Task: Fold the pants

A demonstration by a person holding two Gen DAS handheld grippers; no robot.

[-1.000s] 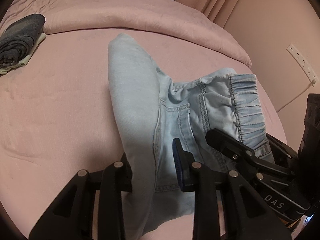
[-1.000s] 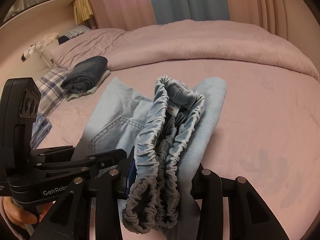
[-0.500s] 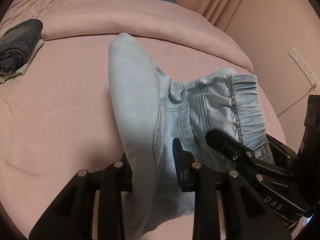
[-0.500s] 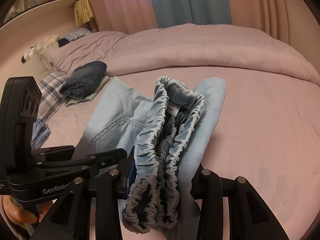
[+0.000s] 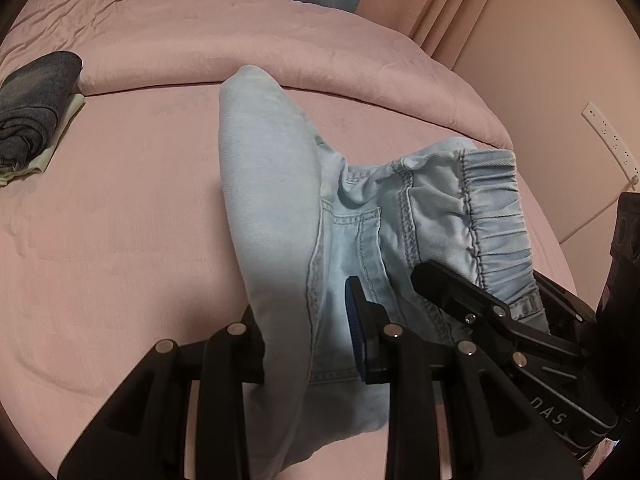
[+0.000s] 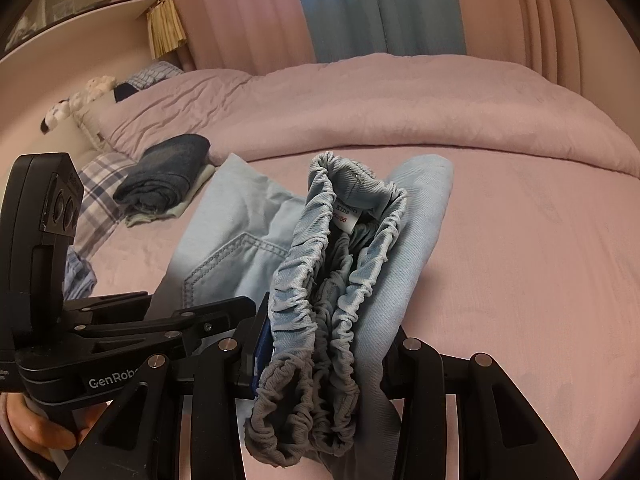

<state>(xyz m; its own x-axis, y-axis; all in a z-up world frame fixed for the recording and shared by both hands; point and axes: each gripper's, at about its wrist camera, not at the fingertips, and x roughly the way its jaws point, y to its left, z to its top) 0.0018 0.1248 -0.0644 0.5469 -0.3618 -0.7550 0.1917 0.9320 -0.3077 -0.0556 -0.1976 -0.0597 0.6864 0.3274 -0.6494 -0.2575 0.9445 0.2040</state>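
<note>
Left gripper (image 5: 308, 344) clamps pants (image 5: 272, 208) leg fold; right gripper (image 6: 324, 356) clamps gathered waistband (image 6: 340, 264) — lower both together onto bed (image 5: 120, 220), edges aligned, fabric taut.

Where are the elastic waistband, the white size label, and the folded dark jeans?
elastic waistband (image 6: 320, 280): right wrist view, on its gathered left edge.
white size label (image 6: 346, 216): right wrist view, on its printed face.
folded dark jeans (image 6: 168, 168): right wrist view, on the top fold.
</note>
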